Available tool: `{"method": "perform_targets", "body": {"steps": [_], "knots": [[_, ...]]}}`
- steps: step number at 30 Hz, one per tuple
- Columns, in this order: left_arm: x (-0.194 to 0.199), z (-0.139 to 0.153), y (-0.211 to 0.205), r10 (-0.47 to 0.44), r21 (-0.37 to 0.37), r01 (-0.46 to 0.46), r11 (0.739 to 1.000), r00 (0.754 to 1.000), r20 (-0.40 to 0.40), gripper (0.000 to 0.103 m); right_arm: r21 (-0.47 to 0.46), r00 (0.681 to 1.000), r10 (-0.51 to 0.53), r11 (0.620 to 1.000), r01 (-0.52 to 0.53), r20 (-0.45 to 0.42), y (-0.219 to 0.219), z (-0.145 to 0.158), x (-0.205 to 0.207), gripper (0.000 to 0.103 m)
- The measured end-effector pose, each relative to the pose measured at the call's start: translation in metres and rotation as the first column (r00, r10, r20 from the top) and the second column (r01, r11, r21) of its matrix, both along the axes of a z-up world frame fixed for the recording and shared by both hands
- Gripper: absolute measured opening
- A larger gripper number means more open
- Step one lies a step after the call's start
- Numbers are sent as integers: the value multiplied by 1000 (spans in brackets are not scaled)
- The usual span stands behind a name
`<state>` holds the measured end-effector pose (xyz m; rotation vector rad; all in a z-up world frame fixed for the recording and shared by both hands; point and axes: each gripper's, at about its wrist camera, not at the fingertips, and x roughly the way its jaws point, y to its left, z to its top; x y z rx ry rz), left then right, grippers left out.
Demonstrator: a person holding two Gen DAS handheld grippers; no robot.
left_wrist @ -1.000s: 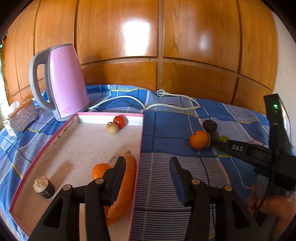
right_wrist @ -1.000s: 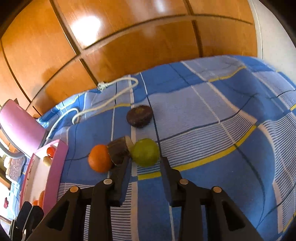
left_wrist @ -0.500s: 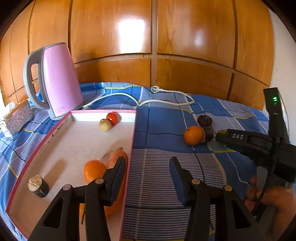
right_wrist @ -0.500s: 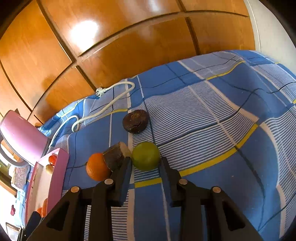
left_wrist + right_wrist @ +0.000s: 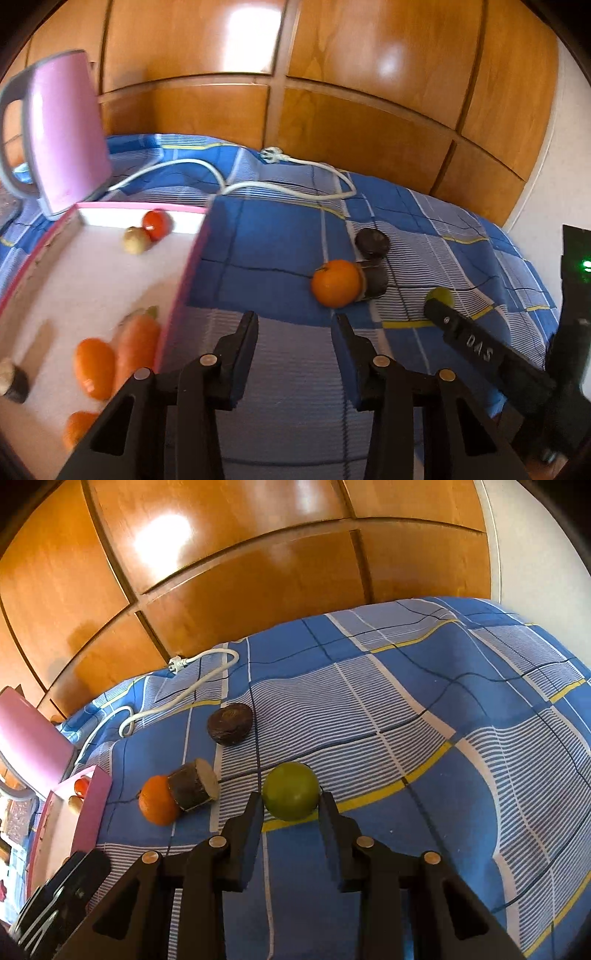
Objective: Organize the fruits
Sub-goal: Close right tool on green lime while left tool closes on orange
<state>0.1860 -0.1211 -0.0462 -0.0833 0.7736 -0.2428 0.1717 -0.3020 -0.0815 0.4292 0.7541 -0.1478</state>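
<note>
Green fruit [image 5: 291, 791] lower center, right gripper [image 5: 291, 805] pinching it for the pink tray [image 5: 192, 258] at left; left gripper [image 5: 294, 332] empty, jaws just narrowed, partly open.

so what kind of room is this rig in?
Looks like a home bedroom, probably: the fruit lies on a soft, rumpled blue plaid bedsheet backed by glossy wooden wardrobe panels. A pink electric kettle with its unplugged white cord suggests a lived-in household, not a lab.
</note>
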Motion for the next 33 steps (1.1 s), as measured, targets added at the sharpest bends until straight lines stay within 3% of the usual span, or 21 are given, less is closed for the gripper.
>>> {"method": "perform_targets", "body": {"steps": [7,13,24,26,29,33], "knots": [[20,-8,-12,-13,-16,12,1000,1000,-27,42,5,999,34,999,-34,14,5,2,1,31],[32,-9,-21,-31,-33,30,999,999,-29,55,14,999,35,999,-35,12,3,1,1,31],[56,-20,-23,-33,-90,25,996,996,-88,56,-1,999,40,999,-40,-9,6,-2,4,31],[58,-22,-25,-43,-100,34,994,995,-95,53,-2,999,42,999,-42,-9,6,-2,4,31],[60,-24,-29,-65,-116,52,992,992,-106,38,-3,999,47,999,-47,-7,7,-2,4,31],[54,-23,-24,-46,-122,34,992,994,-97,37,-8,998,56,998,-56,-7,9,-2,4,31]]}}
